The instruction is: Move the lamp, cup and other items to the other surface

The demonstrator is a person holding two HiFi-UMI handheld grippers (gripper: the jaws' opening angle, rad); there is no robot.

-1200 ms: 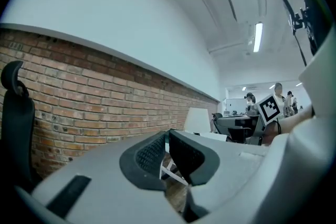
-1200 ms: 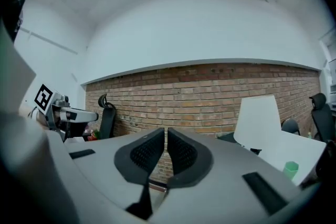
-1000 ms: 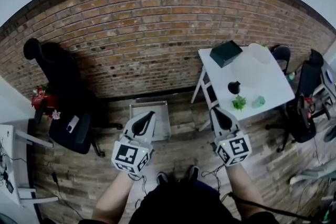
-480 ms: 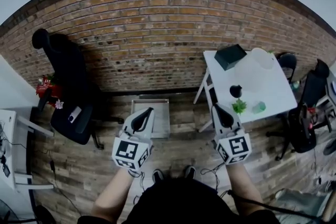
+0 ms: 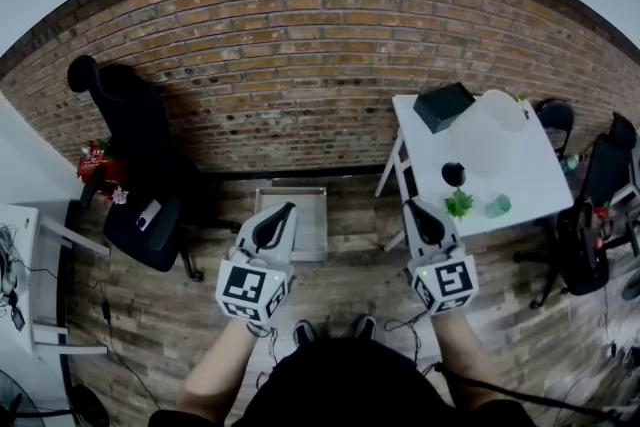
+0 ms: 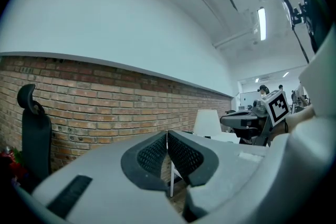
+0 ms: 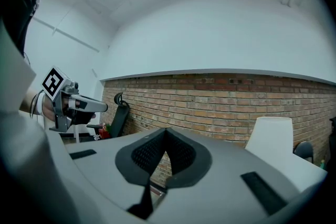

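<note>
Rough brick wall (image 5: 300, 65), wood flr (image 5: 340, 280).

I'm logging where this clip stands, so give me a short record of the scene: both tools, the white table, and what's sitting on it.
left tool: shut, empty, aimed at the brick wall
right tool: shut, empty, just short of the white table
on table: black box, large white rounded item, small dark item, green plant, pale green cup
task state: nothing picked up yet
</note>
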